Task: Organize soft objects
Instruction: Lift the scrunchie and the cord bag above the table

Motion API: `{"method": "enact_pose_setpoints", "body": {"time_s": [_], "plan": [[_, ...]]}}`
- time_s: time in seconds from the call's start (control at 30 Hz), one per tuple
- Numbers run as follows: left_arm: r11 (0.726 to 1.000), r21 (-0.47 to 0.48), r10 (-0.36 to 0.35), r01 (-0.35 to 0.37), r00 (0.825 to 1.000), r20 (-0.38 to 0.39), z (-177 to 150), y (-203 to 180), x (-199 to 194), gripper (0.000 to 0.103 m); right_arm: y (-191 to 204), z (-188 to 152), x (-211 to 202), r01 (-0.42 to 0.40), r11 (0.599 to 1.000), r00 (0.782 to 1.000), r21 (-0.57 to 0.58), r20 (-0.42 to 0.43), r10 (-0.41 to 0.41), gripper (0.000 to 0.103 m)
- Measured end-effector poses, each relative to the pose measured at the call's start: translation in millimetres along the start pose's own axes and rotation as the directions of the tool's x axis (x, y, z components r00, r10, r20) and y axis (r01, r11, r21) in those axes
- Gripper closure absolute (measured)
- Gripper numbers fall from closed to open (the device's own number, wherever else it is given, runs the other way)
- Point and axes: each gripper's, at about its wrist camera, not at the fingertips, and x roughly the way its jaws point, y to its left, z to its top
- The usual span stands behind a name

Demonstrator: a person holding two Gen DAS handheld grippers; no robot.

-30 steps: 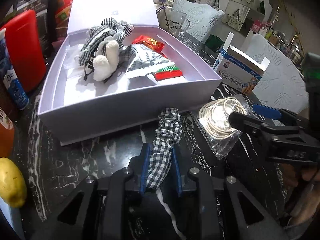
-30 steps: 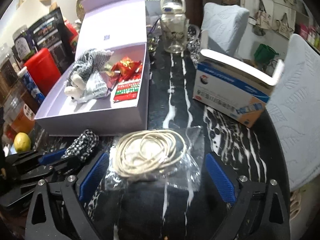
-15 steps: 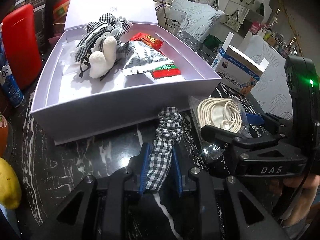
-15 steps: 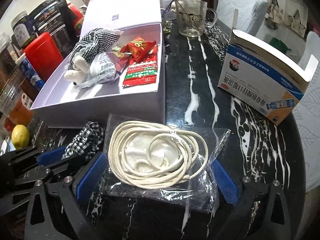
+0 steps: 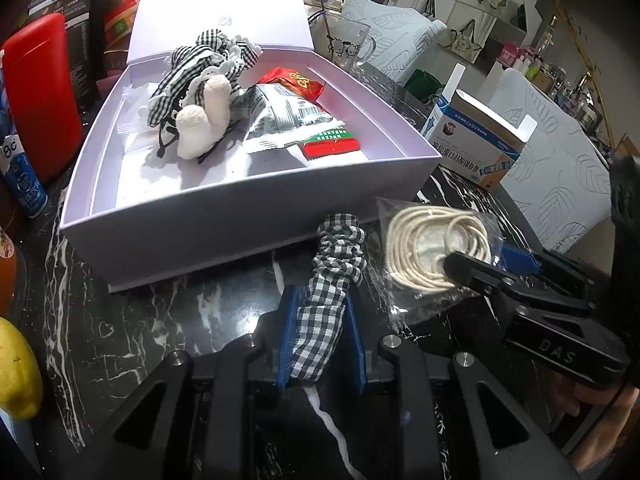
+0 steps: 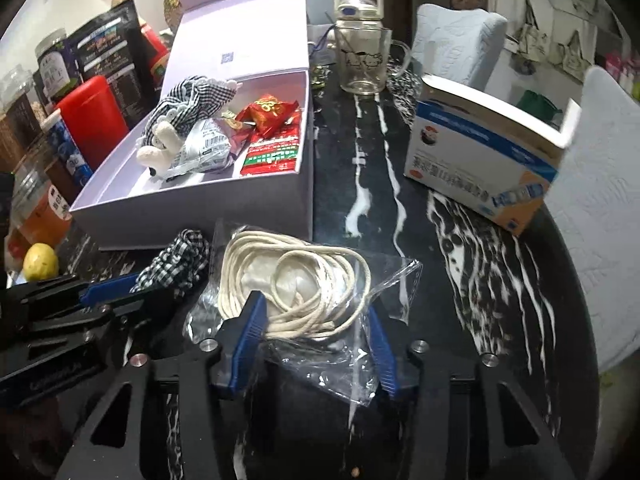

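Bagged cord (image 6: pixel 292 284) between closing right tool (image 6: pixel 316 340) pads; checked scrunchie (image 5: pixel 324 304) clamped in left tool (image 5: pixel 322 336).

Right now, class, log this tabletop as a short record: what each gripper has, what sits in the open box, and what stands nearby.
left gripper: shut on the checked scrunchie
right gripper: closing, bagged cord between its pads
lavender box: open, lid up behind
box contents: checked plush toy, snack packets
surface: black marble table
right of box: blue-and-white carton, glass mug
left of box: red canister
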Motion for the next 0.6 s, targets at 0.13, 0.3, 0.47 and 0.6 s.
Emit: {"method": "enact_pose_setpoints", "body": {"time_s": [0.13, 0.3, 0.47, 0.6], "plan": [[1.0, 0.024, 0.011, -0.012, 1.0, 0.015, -1, -2, 1, 0.08, -7, -13, -9, -0.027, 0.996, 1.0, 0.088, 0.014, 0.026, 0.056], [0.995, 0.072, 0.064, -0.066, 0.998, 0.02, -3, -10, 2, 0.079, -15, -28, -25, -0.016, 0.989, 1.0, 0.147, 0.018, 0.013, 0.056], [0.987, 0.115, 0.112, -0.114, 0.993, 0.026, -6, -17, 1, 0.081, -23, -40, -40, -0.007, 0.985, 1.0, 0.171, 0.022, 0.003, 0.056], [0.995, 0.058, 0.076, -0.078, 0.996, 0.037, -6, -8, -1, 0.081, -30, -46, -46, -0.008, 0.98, 0.999, 0.199, 0.043, 0.0, 0.056]]}}
